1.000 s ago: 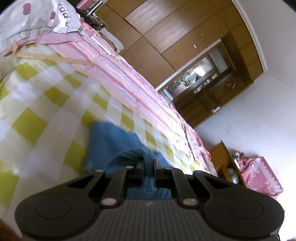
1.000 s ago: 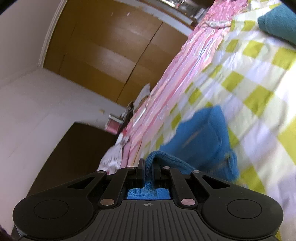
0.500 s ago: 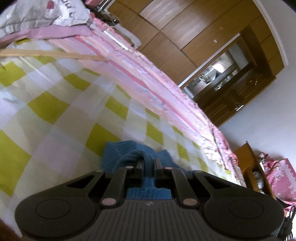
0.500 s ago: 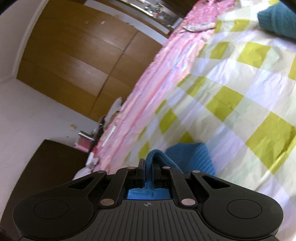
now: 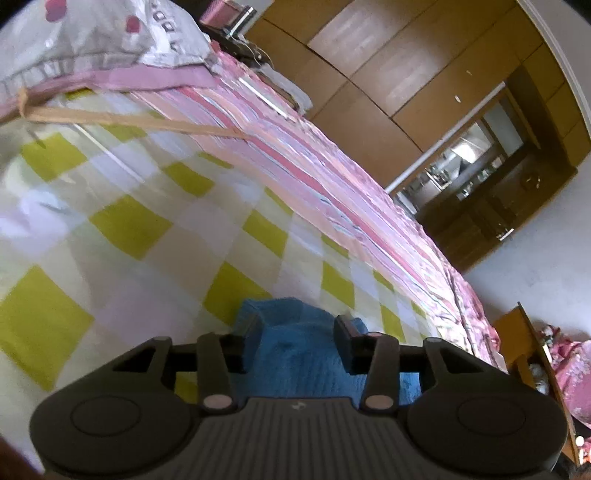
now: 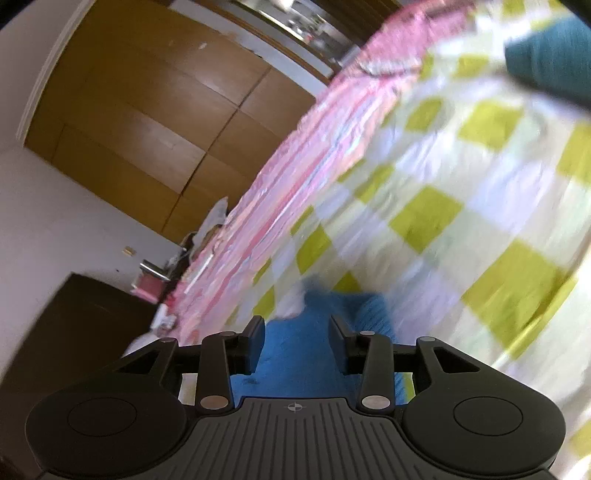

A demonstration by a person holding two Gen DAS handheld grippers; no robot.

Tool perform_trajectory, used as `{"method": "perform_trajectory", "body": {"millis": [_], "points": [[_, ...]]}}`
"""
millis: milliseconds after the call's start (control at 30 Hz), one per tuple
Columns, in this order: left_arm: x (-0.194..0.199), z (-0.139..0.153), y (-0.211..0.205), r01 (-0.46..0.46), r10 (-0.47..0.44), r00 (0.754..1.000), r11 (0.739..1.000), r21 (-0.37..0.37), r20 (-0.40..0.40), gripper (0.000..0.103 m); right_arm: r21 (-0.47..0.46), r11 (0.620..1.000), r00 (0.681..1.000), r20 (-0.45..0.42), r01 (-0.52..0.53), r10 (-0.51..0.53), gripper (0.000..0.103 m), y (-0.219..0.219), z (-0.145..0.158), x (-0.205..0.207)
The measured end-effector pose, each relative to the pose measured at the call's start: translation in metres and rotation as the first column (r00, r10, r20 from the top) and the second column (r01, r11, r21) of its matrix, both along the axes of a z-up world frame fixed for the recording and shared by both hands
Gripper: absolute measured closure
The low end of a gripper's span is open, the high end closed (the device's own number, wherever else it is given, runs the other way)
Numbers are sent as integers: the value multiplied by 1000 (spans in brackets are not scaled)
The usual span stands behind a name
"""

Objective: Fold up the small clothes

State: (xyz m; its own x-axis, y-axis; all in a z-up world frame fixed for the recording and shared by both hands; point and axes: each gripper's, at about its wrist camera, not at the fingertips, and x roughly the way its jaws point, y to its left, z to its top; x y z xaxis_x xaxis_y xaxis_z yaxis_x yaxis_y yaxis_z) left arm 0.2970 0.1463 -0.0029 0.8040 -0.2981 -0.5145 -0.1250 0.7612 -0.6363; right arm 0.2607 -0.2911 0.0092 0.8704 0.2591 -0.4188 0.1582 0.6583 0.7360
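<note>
A small blue knit garment [image 5: 295, 347] lies on the yellow and white checked bedspread [image 5: 147, 229]. My left gripper [image 5: 297, 325] is open, its jaws apart on either side of the garment's edge. In the right wrist view the same blue garment [image 6: 299, 350] lies between the fingers of my right gripper [image 6: 297, 325], which is also open. Most of the garment is hidden under the gripper bodies.
A darker teal garment [image 6: 550, 62] lies on the bedspread at the far upper right. A pink striped cover [image 5: 332, 162] runs along the far side of the bed, with a grey pillow [image 5: 92, 33] at its head. Wooden wardrobes [image 5: 406, 74] stand beyond.
Both grippers were shut on the blue garment's edge and carried it across the bed. Now both have opened and the garment lies on the bedspread.
</note>
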Motion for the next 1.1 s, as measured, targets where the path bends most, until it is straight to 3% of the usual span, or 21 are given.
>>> {"method": "perform_trajectory", "body": {"millis": [267,500,700,800,1000,1100], "points": [[-44,2,-16,40,-41,999,994,99,12,55,-199,979,997,-63,-50,39,64,18,-2,-7],[-54,-9,-28,64,-65,998,982,177,-4,54,-352,928,989,-124,-120,80,67,38,-4,-1],[-55,-11,-23,69,-70,998,983,169,0,54,-393,906,982,-162,-155,98,68,44,-4,13],[-58,-9,-24,67,-69,998,982,176,3,54,-403,904,984,-153,-144,89,93,45,-1,10],[-64,-1,-31,78,-87,995,978,193,40,54,-357,932,998,-47,-61,47,96,31,14,-18],[-61,-7,-35,77,-80,997,973,216,8,54,-345,936,994,-99,-68,36,96,26,3,-13]]}}
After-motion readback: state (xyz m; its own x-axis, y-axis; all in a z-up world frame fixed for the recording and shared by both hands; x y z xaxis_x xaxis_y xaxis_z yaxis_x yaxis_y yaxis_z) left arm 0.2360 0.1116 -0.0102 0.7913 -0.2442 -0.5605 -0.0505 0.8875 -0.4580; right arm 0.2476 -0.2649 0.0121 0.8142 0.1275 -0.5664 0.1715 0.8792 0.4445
